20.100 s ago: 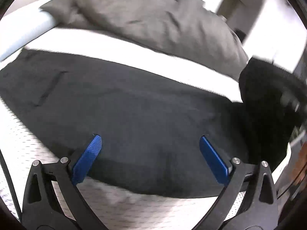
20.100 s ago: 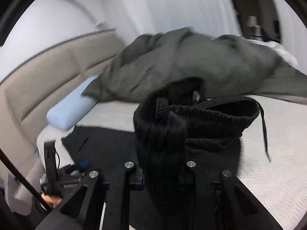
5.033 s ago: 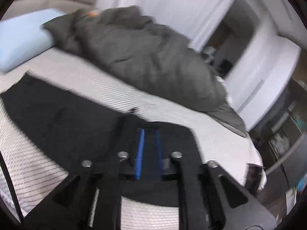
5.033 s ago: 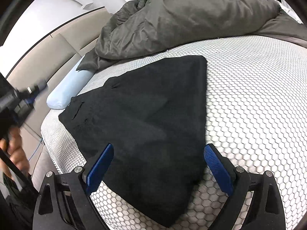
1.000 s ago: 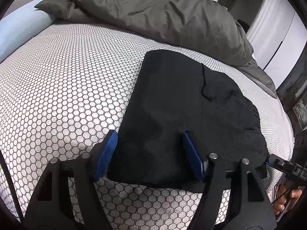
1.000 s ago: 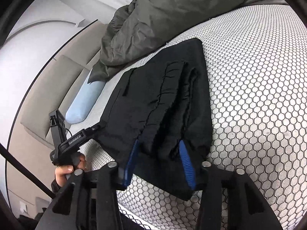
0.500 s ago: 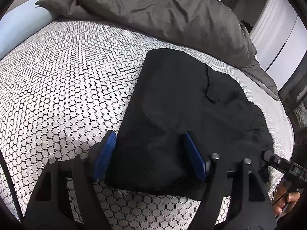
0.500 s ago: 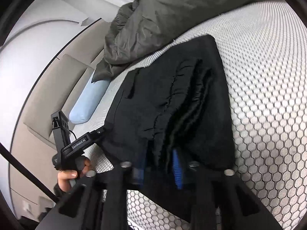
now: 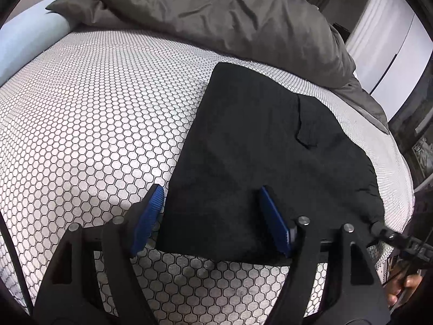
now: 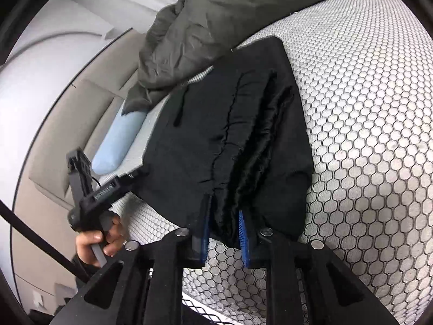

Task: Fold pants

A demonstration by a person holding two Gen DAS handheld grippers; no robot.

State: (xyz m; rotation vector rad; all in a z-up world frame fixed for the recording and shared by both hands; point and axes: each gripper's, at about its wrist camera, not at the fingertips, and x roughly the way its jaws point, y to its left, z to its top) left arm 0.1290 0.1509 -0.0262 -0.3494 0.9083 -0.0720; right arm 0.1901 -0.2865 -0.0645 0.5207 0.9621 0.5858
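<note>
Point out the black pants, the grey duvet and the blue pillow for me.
black pants (image 9: 257, 135): left wrist view, flat folded top layer.
grey duvet (image 9: 230, 13): left wrist view, middle of the crumpled heap.
blue pillow (image 10: 119, 140): right wrist view, middle of its exposed side.

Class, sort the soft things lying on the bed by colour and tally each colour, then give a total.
Black: 1, the folded pants
Grey: 1, the rumpled duvet
Light blue: 1, the pillow
Total: 3
</note>
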